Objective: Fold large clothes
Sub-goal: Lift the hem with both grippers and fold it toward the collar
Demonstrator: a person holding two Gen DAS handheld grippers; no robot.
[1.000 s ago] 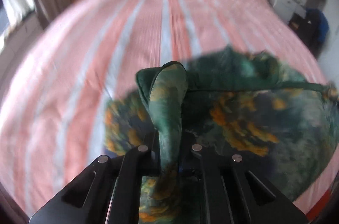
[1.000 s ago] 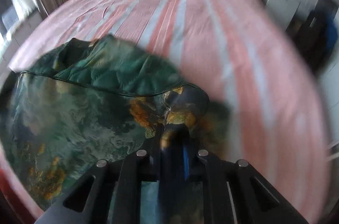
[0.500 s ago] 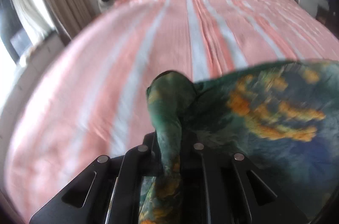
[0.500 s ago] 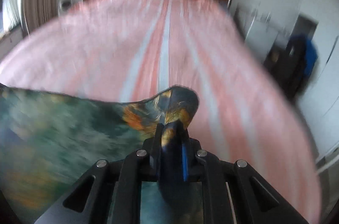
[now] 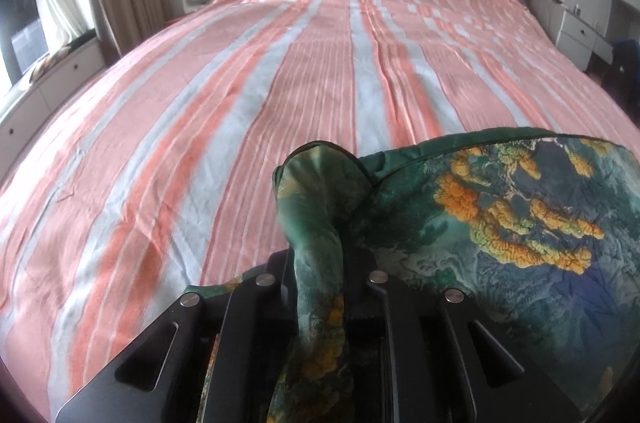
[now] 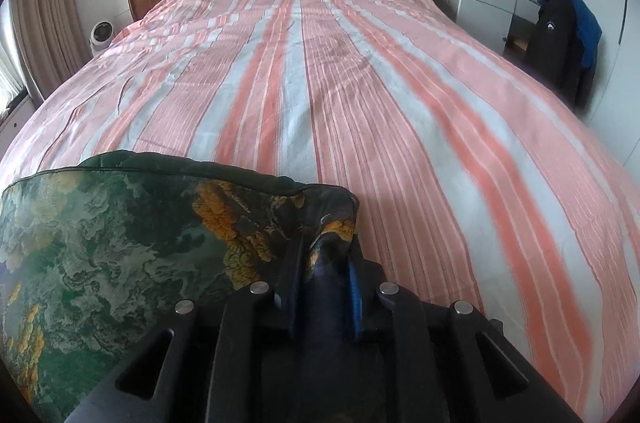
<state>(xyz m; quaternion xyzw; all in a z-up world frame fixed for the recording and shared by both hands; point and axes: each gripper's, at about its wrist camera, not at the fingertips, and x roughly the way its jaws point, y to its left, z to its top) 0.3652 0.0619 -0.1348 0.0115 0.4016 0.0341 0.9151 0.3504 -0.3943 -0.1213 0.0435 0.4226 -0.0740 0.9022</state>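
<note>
Currently both corners of the green printed garment (image 5: 500, 223) are pinched and its leading edge is stretched between the two tools, low over the near end of the striped bed (image 5: 280, 83).

Left hand-held gripper (image 5: 320, 263): jaws nearly closed on a bunched corner of the cloth, which bulges up beyond the fingertips; the jaws have just been easing slightly, cloth between them and the pads on it. It points steeply down toward the sheet, the rest of the garment running off to its right.

Right hand-held gripper (image 6: 324, 263): clamped on the opposite corner, a dark fold wedged between the blue-edged pads. Its jaws have just been opening a little, yet fabric fills the gap. It also tilts steeply down, the garment (image 6: 120, 243) spreading away to its left.

Step in hand, as judged: laying the carried edge down to set the fold. To do it well, keep the edge taut and level between the tools, lower both together, align it square with the layer beneath, and release only once the cloth rests flat. Uneven release would probably skew the fold.

Whether the edge touches the bed cannot be told.
</note>
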